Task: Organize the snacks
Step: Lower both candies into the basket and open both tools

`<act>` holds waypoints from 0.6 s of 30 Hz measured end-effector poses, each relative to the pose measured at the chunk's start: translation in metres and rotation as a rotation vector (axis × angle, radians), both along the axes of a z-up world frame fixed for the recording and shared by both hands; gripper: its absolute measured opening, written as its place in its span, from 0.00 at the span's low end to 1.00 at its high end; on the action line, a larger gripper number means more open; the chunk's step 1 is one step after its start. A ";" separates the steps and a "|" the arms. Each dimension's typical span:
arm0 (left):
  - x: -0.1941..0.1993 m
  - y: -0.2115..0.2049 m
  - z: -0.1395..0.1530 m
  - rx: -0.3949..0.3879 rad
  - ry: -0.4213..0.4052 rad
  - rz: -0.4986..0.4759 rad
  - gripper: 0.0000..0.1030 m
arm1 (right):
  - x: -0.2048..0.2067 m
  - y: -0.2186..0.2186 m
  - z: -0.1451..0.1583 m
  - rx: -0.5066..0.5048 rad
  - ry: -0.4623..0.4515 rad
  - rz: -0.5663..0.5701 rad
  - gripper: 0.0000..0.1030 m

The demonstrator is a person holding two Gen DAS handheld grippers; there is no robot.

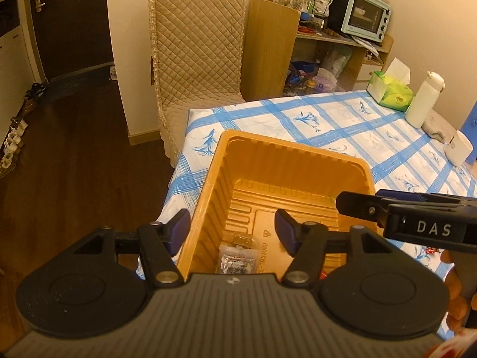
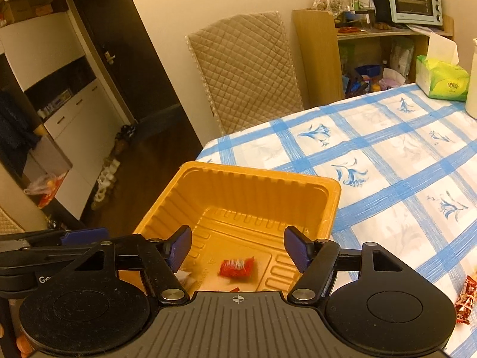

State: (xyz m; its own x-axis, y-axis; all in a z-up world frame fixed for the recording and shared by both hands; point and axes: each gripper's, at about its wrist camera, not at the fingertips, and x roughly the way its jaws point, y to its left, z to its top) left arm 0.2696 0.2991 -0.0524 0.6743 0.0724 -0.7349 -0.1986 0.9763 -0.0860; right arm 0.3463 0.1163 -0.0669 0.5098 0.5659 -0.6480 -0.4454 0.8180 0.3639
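Red snack [image 2: 236, 267] flat in tray [image 2: 262, 176], long axis crosswise

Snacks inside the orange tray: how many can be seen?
2: a clear-wrapped snack at the orange tray's near wall, a red-wrapped snack mid-floor. The grippers may hide more.

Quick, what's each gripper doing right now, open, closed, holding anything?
Left gripper: open, empty, straddling the left wall of the ribbed orange plastic tray.
Right gripper: open, empty, above the small red snack packet.

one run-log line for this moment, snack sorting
left hand-held gripper: open, empty | right hand-held gripper: open, empty | orange tray: red snack packet, clear-wrapped snack inside
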 end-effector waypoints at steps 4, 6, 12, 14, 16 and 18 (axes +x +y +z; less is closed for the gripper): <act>-0.010 -0.005 0.009 0.010 -0.023 -0.002 0.68 | -0.006 -0.006 0.006 0.008 -0.004 -0.001 0.75; -0.015 -0.008 0.013 0.013 -0.034 -0.001 0.70 | -0.010 -0.011 0.010 0.011 -0.005 -0.005 0.77; -0.032 -0.016 0.027 0.003 -0.065 0.012 0.73 | -0.022 -0.026 0.020 0.026 -0.003 -0.010 0.81; -0.039 -0.020 0.032 0.002 -0.076 0.015 0.75 | -0.028 -0.032 0.025 0.034 -0.008 -0.007 0.82; -0.046 -0.024 0.036 -0.001 -0.088 0.017 0.76 | -0.035 -0.039 0.029 0.039 -0.011 -0.003 0.83; -0.054 -0.030 0.039 -0.006 -0.093 0.016 0.76 | -0.042 -0.047 0.032 0.044 -0.015 0.004 0.83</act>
State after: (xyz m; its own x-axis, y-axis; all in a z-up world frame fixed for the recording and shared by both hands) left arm 0.2156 0.2695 -0.0134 0.7383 0.0795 -0.6697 -0.2054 0.9724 -0.1109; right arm 0.3045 0.0696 -0.0345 0.5170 0.5956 -0.6148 -0.4545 0.7996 0.3924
